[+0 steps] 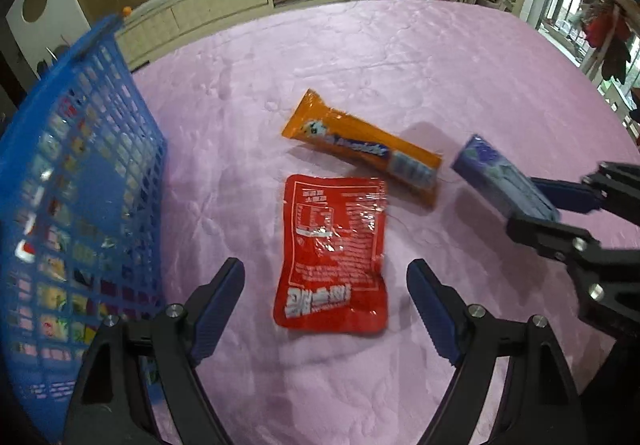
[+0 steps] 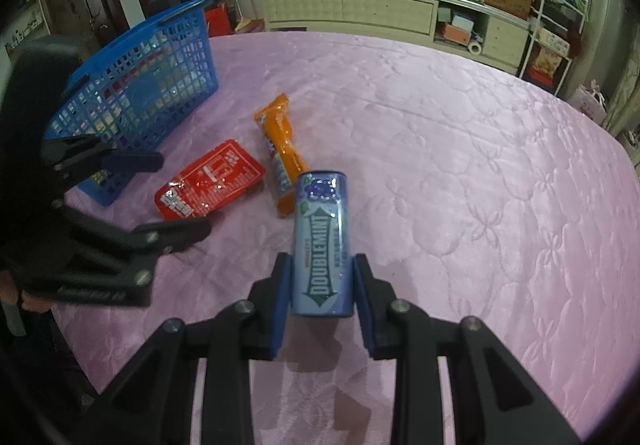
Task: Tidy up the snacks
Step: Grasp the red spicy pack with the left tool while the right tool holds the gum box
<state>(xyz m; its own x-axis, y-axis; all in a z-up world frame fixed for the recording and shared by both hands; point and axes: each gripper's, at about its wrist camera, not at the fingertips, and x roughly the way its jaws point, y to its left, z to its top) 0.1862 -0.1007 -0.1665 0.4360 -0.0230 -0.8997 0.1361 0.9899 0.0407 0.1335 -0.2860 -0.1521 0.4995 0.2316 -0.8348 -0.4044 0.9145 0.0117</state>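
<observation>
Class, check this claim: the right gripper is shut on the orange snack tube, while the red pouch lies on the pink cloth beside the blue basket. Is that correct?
Not quite. The right gripper is shut on the Doublemint pack, not the orange snack tube, which lies on the pink cloth. The right wrist view shows it. The red pouch does lie on the cloth beside the blue basket.

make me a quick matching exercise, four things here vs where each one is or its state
Things:
1. Doublemint pack
2. red pouch
3. orange packet
4. blue basket

Places or states:
A. flat on the pink cloth, in front of the open left gripper
B. standing at the cloth's left side, holding snacks
C. gripped in the right gripper
D. lying beyond the red pouch

Pairs: 1-C, 2-A, 3-D, 4-B
</observation>
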